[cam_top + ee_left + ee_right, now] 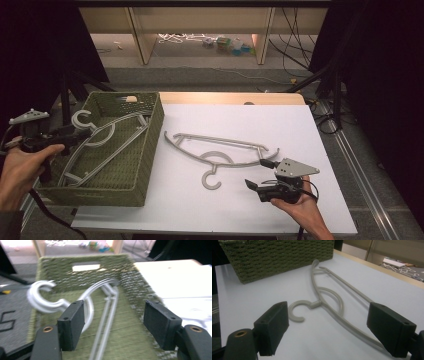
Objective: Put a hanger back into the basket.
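The jaws of the left gripper [75, 133] stand wide apart with nothing pressed between their pads; in the left gripper view the pale grey plastic coat hanger in the basket [75, 300] lies just beyond them, its hook [41, 298] sticking up over the near rim, so it looks released rather than held. That hanger rests slantwise inside the olive-green woven basket [150, 150], its shoulders propped against the walls, likely because it is too long to lie flat on the bottom. The jaws of the right gripper [257, 187] are also wide open and empty, low over the white tabletop [280, 120] and aimed at the second grey plastic hanger [220, 150], which lies flat on the tabletop just right of the basket with its hook [297, 311] turned toward the person. From the right gripper view, that hook sits between the open jaws but farther off, which suggests the gripper is lined up to take it next.
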The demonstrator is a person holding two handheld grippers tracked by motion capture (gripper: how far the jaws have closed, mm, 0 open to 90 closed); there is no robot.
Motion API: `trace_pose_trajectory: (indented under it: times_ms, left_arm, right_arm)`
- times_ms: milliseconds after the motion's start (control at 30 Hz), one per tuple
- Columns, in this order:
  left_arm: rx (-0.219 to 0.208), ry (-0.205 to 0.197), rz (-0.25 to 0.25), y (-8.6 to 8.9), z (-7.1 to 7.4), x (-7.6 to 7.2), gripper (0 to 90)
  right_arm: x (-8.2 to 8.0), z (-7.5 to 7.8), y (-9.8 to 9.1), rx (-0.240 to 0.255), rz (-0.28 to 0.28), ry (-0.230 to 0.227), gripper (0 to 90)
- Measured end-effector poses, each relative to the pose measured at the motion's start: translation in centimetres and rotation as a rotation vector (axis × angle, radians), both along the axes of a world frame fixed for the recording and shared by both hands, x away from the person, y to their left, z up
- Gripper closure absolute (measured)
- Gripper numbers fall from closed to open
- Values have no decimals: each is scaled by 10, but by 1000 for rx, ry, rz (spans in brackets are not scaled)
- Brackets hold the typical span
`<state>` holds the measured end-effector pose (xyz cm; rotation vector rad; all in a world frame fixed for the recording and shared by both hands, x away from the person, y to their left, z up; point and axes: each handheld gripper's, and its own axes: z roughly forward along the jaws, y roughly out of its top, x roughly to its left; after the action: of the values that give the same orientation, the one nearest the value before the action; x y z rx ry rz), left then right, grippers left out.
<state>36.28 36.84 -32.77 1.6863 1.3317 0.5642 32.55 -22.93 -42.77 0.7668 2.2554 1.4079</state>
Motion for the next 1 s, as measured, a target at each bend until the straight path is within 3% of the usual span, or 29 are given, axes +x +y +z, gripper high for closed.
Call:
trace_pose_trajectory:
  times_ms: [200,400,467,500,600,700,1000]
  left_arm:
    - [-68,-82,-55,-34,14,-23,302]
    - [-65,-162,-143,-77,20,-39,292]
    - [-57,-172,-176,-91,19,-42,291]
    - [-83,-166,-185,-99,17,-44,291]
    - [-71,-198,-224,-115,14,-46,290]
    - [-89,-206,-245,-130,10,-48,288]
    - [-54,-171,-330,-168,-13,-51,280]
  right_arm:
    - [1,-1,1,13,9,-5,184]
    - [1,-2,1,13,9,-6,183]
    - [1,-2,2,16,7,-8,183]
    - [1,-2,2,18,5,-12,183]
    - [0,-2,1,18,4,-8,183]
    - [1,-3,1,21,0,-13,183]
    - [0,-3,1,14,6,-13,182]
